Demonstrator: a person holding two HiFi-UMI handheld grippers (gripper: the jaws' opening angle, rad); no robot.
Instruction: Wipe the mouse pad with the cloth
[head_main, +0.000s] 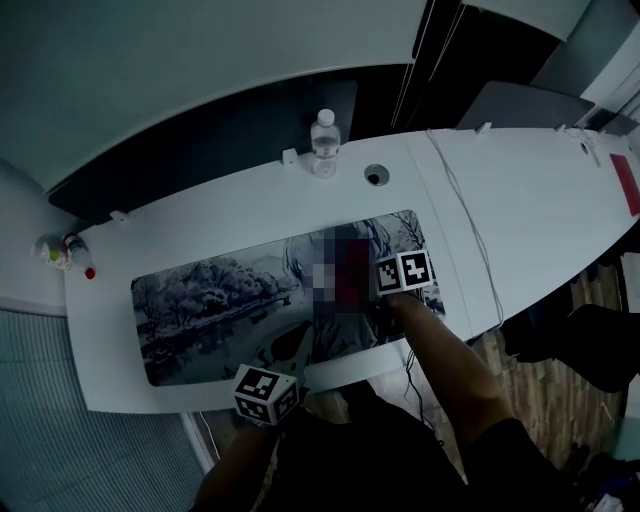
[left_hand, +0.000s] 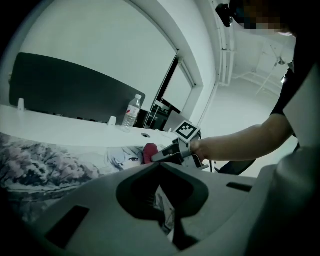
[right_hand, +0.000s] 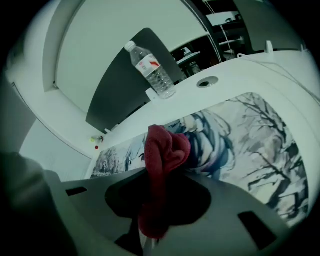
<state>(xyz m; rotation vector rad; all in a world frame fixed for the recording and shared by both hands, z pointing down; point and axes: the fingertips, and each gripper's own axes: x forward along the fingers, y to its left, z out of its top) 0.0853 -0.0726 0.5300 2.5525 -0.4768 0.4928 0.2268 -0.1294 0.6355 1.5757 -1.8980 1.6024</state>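
Note:
A long mouse pad (head_main: 210, 295) printed with a snowy scene lies along the white desk (head_main: 250, 200). A dark red cloth (right_hand: 167, 147) is bunched between the jaws of my right gripper (right_hand: 157, 170), which is shut on it. The cloth (head_main: 355, 262) rests on the pad's right part (right_hand: 255, 130). My left gripper (head_main: 265, 392) sits at the pad's near edge. In the left gripper view a thin strip of printed pad (left_hand: 163, 206) runs between its closed jaws (left_hand: 161, 192). That view also shows the right gripper (left_hand: 162, 155) and the cloth (left_hand: 149, 151) ahead.
A water bottle (head_main: 324, 140) stands at the desk's far edge beside a round cable hole (head_main: 376, 175). A white cable (head_main: 470, 225) crosses the desk right of the pad. Small items (head_main: 62, 250) sit at the far left corner. A dark panel (head_main: 200, 150) runs behind the desk.

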